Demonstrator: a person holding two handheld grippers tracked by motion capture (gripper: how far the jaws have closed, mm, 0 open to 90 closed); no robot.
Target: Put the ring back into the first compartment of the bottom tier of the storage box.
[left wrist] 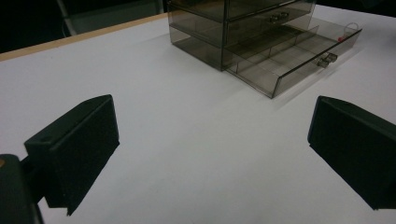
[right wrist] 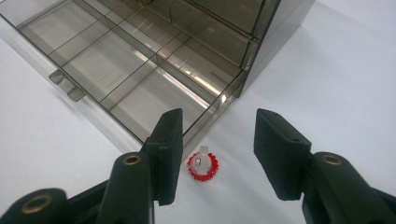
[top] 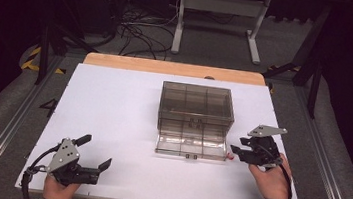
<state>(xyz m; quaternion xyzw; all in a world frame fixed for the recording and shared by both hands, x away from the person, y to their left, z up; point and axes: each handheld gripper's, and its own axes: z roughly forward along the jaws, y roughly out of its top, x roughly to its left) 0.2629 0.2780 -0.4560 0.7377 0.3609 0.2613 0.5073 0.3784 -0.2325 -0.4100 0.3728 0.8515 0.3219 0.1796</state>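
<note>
The small red ring (right wrist: 203, 166) lies on the white table (top: 112, 112), just outside the near right corner of the organizer's open bottom drawer (right wrist: 140, 88), not yet picked up. The right claw (right wrist: 217, 154) straddles it unclenched, pads apart from it. Drawer wall crowds one jaw; elsewhere lies open table, where the left claw (top: 95, 153) rests spread, grasping nothing.

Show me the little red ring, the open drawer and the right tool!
red ring (right wrist: 203, 166), right gripper view, its beaded rim.
open drawer (right wrist: 74, 93), right gripper view, its front wall.
right tool (right wrist: 217, 149), right gripper view, between its tips.
</note>
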